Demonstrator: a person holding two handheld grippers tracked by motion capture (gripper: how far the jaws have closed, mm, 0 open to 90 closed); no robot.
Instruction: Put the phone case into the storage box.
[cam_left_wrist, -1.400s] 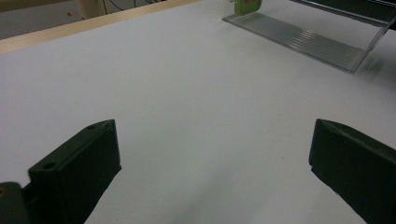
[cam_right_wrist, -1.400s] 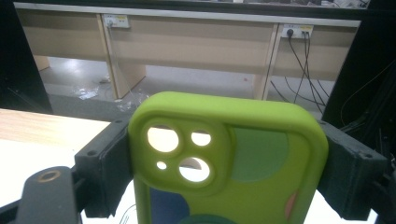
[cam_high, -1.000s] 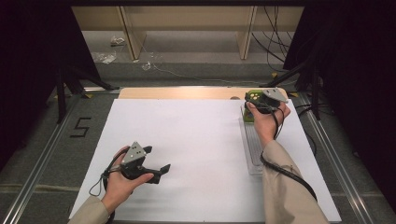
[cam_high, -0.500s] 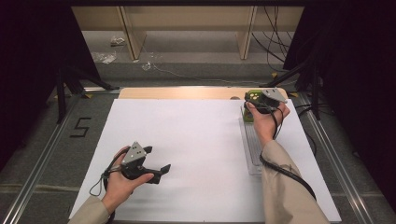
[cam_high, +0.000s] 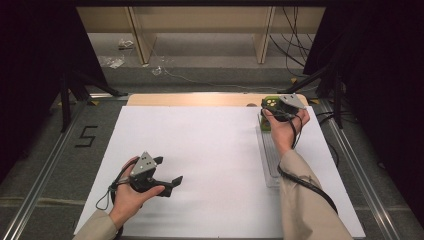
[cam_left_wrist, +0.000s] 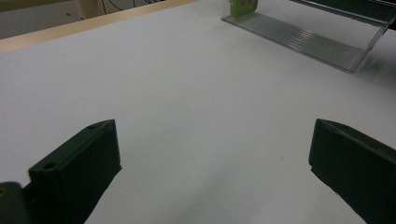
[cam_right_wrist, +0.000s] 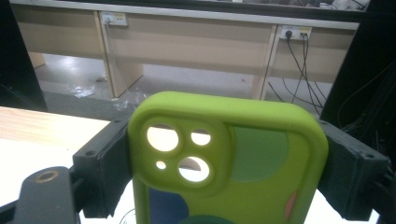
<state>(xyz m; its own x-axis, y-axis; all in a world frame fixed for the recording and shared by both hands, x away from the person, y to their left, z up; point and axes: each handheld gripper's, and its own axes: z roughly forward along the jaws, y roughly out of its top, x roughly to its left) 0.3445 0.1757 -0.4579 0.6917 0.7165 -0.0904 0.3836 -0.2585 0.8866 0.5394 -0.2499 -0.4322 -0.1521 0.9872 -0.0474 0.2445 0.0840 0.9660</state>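
A lime-green phone case (cam_right_wrist: 229, 163) with camera cut-outs and coloured patches stands upright between the two black jaws of my right gripper (cam_right_wrist: 229, 168), which press on its sides. In the high view my right gripper (cam_high: 274, 109) holds this green phone case (cam_high: 270, 102) at the far right of the white sheet, over the far end of a clear plastic rack (cam_high: 270, 155). My left gripper (cam_high: 167, 172) hovers near the front left of the sheet, jaws wide apart with nothing between them. Ahead of my left gripper (cam_left_wrist: 210, 154) lie the rack (cam_left_wrist: 299, 39) and the green case (cam_left_wrist: 243, 7).
A white sheet (cam_high: 210, 160) covers the table, with a wooden strip (cam_high: 190, 99) along its far edge. Black stands and cables flank the table on both sides. Metal rails (cam_high: 35, 195) run along the floor, and a wooden desk frame (cam_high: 200, 25) stands beyond.
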